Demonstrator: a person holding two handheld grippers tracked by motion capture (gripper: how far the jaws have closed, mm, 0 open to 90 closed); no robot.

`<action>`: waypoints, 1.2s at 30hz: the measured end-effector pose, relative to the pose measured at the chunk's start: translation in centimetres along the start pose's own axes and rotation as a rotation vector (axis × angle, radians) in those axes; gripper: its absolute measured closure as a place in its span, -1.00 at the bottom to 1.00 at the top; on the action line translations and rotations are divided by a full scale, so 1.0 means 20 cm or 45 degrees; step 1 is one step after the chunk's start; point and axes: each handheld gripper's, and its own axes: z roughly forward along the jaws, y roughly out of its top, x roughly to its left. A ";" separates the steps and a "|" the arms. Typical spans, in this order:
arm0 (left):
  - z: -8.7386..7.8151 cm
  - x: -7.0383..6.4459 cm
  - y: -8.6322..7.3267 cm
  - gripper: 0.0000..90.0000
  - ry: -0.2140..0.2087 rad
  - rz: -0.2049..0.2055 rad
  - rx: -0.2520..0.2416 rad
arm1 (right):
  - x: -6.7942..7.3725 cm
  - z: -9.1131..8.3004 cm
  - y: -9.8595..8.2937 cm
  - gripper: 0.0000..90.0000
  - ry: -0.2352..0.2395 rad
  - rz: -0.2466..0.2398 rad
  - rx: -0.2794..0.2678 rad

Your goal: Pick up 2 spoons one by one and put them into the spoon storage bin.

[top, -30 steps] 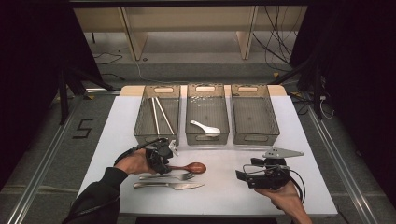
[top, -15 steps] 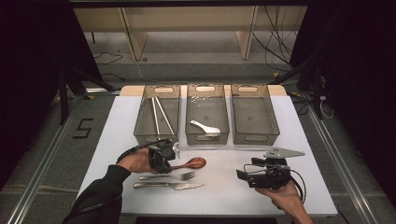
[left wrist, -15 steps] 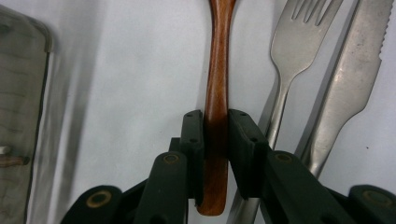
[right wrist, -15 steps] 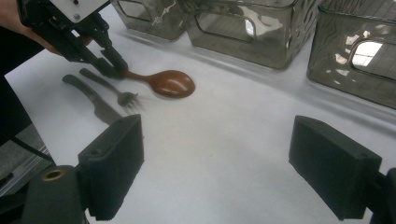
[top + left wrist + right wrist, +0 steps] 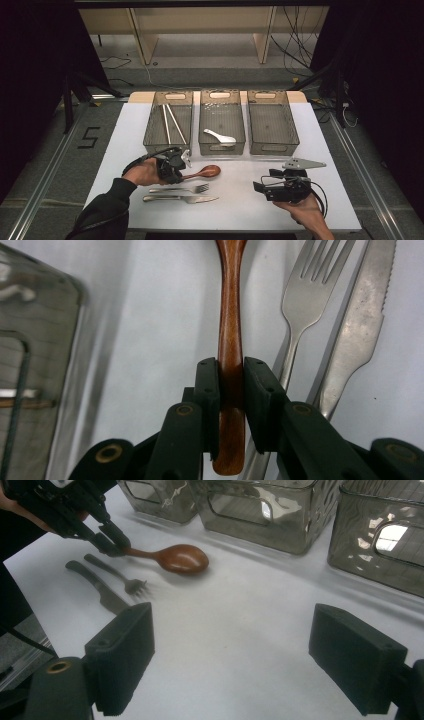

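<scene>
A brown wooden spoon (image 5: 205,172) lies on the white table, bowl pointing right. My left gripper (image 5: 181,175) is shut on its handle (image 5: 231,365), the jaws pressed against both sides. The right gripper view shows that same spoon (image 5: 181,558) with its bowl on or just above the table. A metal fork (image 5: 182,189) and a knife (image 5: 180,199) lie just in front of the spoon. My right gripper (image 5: 257,189) hovers at the front right with jaws wide apart and nothing between them (image 5: 232,660).
Three clear grey bins stand in a row at the back: the left bin (image 5: 168,125) holds chopsticks, the middle bin (image 5: 221,116) holds a white spoon (image 5: 220,137), the right bin (image 5: 272,122) looks empty. The table's front edge is close to both hands.
The left gripper has closed in on the wooden spoon's handle and shifted slightly; the spoon moved a little to the right. The right gripper has stayed nearly still.
</scene>
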 end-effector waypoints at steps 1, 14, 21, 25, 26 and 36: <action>-0.01 0.00 0.00 0.72 0.008 -0.010 -0.012 | 0.00 0.00 0.00 -0.58 0.000 -0.001 0.001; -0.13 -0.03 0.01 0.72 -0.005 -0.088 -0.204 | 0.00 0.00 0.00 -0.58 -0.003 0.003 -0.003; -0.20 0.00 0.04 0.72 -0.022 -0.183 -0.339 | 0.00 0.00 0.00 -0.58 -0.003 -0.002 -0.014; -0.21 0.02 0.07 0.71 -0.006 -0.240 -0.373 | 0.00 -0.01 0.00 -0.58 -0.002 0.003 -0.013; -0.21 0.02 0.07 0.72 -0.006 -0.240 -0.373 | 0.00 -0.01 0.00 -0.58 -0.002 0.003 -0.013; -0.23 0.11 0.16 0.71 0.040 -0.338 -0.422 | 0.01 -0.01 0.00 -0.58 0.003 -0.001 -0.016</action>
